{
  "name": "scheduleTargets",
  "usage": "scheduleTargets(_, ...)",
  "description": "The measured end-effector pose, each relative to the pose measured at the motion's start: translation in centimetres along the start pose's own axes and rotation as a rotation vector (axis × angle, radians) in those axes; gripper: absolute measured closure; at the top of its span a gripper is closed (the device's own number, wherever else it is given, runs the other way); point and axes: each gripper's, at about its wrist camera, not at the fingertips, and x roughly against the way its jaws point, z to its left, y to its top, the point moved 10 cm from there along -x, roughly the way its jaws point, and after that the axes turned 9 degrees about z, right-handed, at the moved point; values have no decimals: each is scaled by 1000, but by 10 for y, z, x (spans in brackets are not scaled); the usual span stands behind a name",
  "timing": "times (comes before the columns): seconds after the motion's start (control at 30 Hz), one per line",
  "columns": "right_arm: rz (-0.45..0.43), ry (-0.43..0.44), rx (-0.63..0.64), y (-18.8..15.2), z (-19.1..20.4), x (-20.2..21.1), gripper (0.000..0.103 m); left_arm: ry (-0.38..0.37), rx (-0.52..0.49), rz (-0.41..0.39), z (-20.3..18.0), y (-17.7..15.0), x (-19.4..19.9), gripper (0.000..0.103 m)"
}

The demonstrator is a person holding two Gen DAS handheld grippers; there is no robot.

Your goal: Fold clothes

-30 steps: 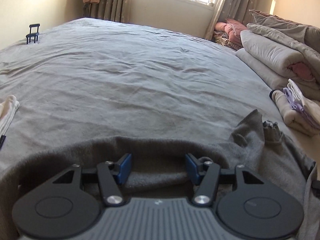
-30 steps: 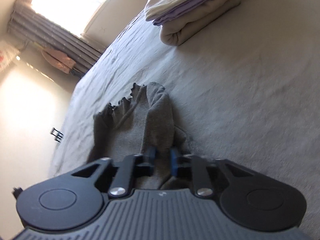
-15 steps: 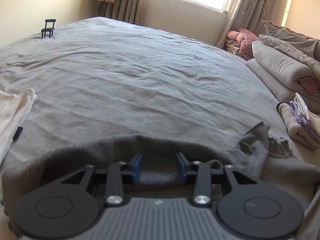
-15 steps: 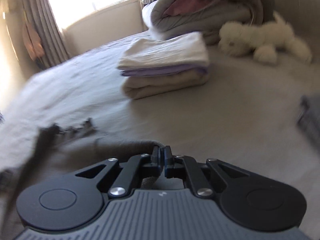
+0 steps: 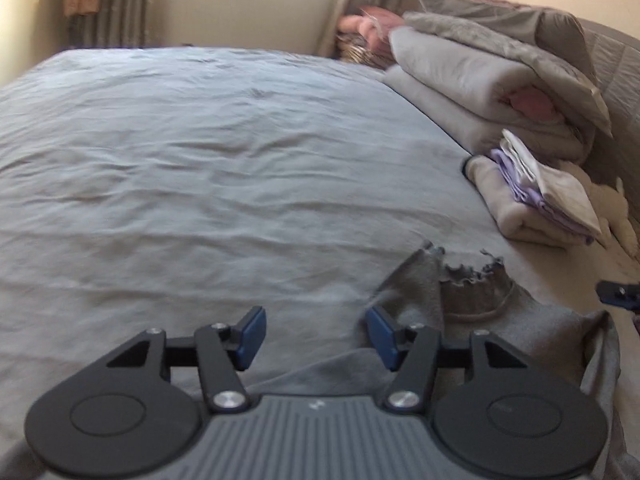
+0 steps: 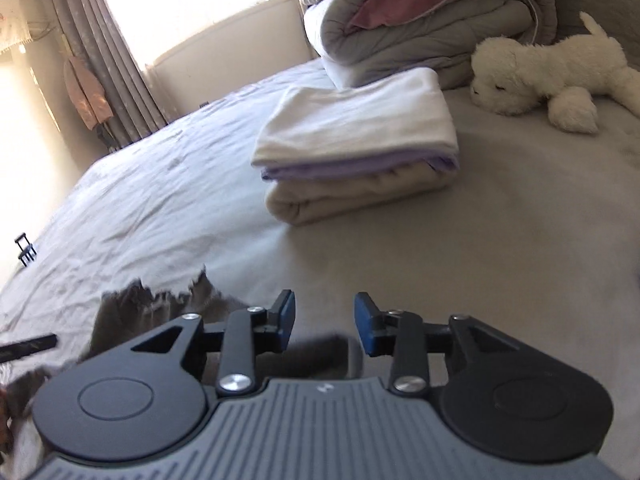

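Note:
A dark grey garment (image 5: 492, 320) with a frilled edge lies crumpled on the grey bed sheet (image 5: 200, 160), low and to the right in the left wrist view. My left gripper (image 5: 316, 336) hovers at its left edge with its jaws opening. Only sheet shows between the blue pads (image 5: 252, 334). In the right wrist view the garment (image 6: 132, 312) lies lower left, and a blurred fold of it sits just below my right gripper (image 6: 325, 324). Its jaws are opening too, and the pads (image 6: 286, 318) press on nothing.
A folded stack of white, lilac and beige cloth (image 6: 352, 152) lies ahead, also seen as the folded stack (image 5: 532, 200) at right. Behind it are rolled duvets (image 6: 420, 20) and a white plush toy (image 6: 552, 76). A small black stand (image 6: 25, 248) sits far left on the sheet (image 6: 520, 240).
The right gripper was shut on the grey garment and has let it go and opened. The left gripper has swung right off the garment's hem and stands wider over the sheet.

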Motion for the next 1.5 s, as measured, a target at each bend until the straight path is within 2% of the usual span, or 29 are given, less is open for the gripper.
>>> scheduleTargets(0.1,27,23,36,7,12,-17,66,-57,-9,32,-11,1,-22,49)
scheduleTargets(0.2,74,31,117,5,30,-42,66,-67,12,22,-10,0,-32,55)
scheduleTargets(0.23,88,31,141,3,36,-51,66,-70,19,19,-10,0,-36,61)
scheduleTargets(0.27,103,30,164,1,42,-60,66,-67,27,15,-9,1,-38,80)
scheduleTargets(0.33,119,7,195,-5,47,-76,65,-75,58,20,-7,0,-40,101)
scheduleTargets(0.37,122,-7,213,-8,49,-82,64,-83,76,17,-8,-1,-39,102)
scheduleTargets(0.4,116,-17,238,-11,52,-81,69,-67,72,2,-9,0,-35,103)
scheduleTargets(0.43,109,-28,263,-14,55,-80,85,-42,52,-18,-12,1,-32,103)
scheduleTargets(0.47,102,-38,288,-18,59,-80,94,-9,28,-45,-14,2,-26,103)
scheduleTargets(0.57,71,-78,333,-21,62,-71,96,115,-54,-153,-19,12,0,103)
scheduleTargets(0.67,-21,-125,346,-11,62,-54,97,245,-123,-247,-15,25,23,103)
scheduleTargets(0.73,-81,-151,353,-3,63,-45,97,306,-163,-279,-13,31,27,103)
scheduleTargets(0.8,-133,-184,375,4,68,-43,97,346,-181,-283,-11,33,21,103)
scheduleTargets(0.9,-174,-235,412,11,75,-53,98,392,-186,-246,-1,28,-2,103)
scheduleTargets(0.97,-140,-246,409,9,72,-68,98,403,-164,-172,11,19,-25,103)
scheduleTargets(1.03,-75,-240,395,3,65,-84,97,370,-98,-127,25,9,-38,103)
scheduleTargets(1.1,-26,-225,382,-2,58,-93,96,323,-39,-132,32,10,-34,101)
scheduleTargets(1.17,-22,-209,374,-1,58,-91,92,276,14,-134,37,14,-29,94)
scheduleTargets(1.27,-9,-166,340,6,59,-84,85,175,80,-142,33,21,-21,74)
scheduleTargets(1.3,-7,-142,323,9,60,-82,79,128,95,-141,26,24,-21,71)
scheduleTargets(1.33,-3,-113,303,11,63,-81,69,85,102,-137,19,26,-22,66)
scheduleTargets(1.37,-3,-83,287,12,66,-79,66,51,98,-131,11,27,-23,63)
scheduleTargets(1.43,5,-44,283,12,75,-82,65,16,60,-115,-5,28,-30,60)
scheduleTargets(1.5,21,-18,292,11,86,-87,65,16,6,-74,-19,25,-40,57)
